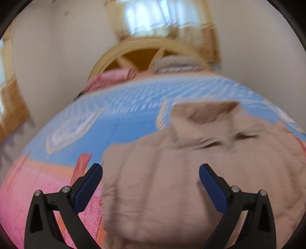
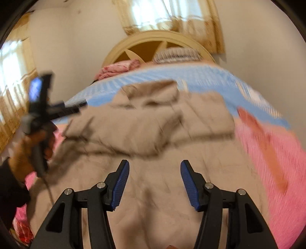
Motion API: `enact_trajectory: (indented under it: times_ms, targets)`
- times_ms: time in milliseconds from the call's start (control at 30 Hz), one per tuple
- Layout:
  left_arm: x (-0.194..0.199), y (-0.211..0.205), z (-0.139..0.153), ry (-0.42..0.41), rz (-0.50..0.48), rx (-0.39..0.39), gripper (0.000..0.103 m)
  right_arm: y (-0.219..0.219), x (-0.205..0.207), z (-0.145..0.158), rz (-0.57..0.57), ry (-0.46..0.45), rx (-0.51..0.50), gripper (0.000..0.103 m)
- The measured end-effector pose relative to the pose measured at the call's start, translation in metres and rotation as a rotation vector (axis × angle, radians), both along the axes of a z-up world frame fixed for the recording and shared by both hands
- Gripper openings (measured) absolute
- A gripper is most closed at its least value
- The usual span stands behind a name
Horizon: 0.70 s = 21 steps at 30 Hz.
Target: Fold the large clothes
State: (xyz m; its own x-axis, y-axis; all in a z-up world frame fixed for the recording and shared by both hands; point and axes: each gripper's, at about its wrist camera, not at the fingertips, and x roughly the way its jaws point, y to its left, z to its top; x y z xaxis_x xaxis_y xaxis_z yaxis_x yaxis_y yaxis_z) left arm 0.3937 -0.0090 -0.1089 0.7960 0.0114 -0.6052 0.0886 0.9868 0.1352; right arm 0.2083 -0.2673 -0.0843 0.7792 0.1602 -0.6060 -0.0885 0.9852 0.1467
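Note:
A large beige garment (image 1: 191, 162) lies crumpled on the bed, partly folded over itself; it also shows in the right wrist view (image 2: 153, 134). My left gripper (image 1: 150, 170) is open and empty, hovering over the garment's left edge. My right gripper (image 2: 155, 166) is open and empty above the garment's near part. In the right wrist view the left gripper (image 2: 76, 108) is held in a hand at the garment's left side. Both views are motion-blurred.
The bed has a blue and pink cover (image 1: 105, 122) that also shows in the right wrist view (image 2: 277, 153). A curved cream headboard (image 2: 153, 38) stands at the far end, with a pink pillow (image 2: 118, 69) and a striped pillow (image 2: 176, 54). Curtained windows (image 2: 168, 15) lie behind.

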Motion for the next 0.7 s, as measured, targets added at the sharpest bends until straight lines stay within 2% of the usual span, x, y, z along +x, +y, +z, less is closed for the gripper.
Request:
enact_trajectory:
  times_ms: [67, 133, 233, 300, 400, 500, 700]
  targets:
    - [0.01, 0.006, -0.019, 0.05, 0.031, 0.003, 0.103, 0.011, 0.027, 0.007, 0.039, 0.018, 0.028, 0.056]
    - [0.016, 0.006, -0.037, 0.087, 0.04, 0.01, 0.103, 0.019, 0.051, 0.005, 0.044, 0.035, 0.012, 0.056]
    - [0.018, 0.004, -0.046, 0.098, 0.043, 0.008, 0.103, 0.026, 0.09, -0.013, 0.035, 0.1, 0.0, 0.054]
    - [0.02, 0.005, -0.048, 0.105, 0.043, 0.001, 0.103, 0.027, 0.112, -0.036, 0.013, 0.159, -0.029, 0.053]
    - [0.027, 0.011, -0.055, 0.14, 0.04, -0.047, 0.103, 0.019, 0.123, -0.062, -0.001, 0.201, -0.011, 0.052]
    - [0.028, 0.019, -0.059, 0.17, 0.042, -0.083, 0.103, 0.018, 0.118, -0.069, 0.001, 0.193, -0.02, 0.052]
    - [0.03, 0.021, -0.064, 0.21, 0.037, -0.1, 0.103, 0.017, 0.124, -0.081, 0.005, 0.214, -0.033, 0.052]
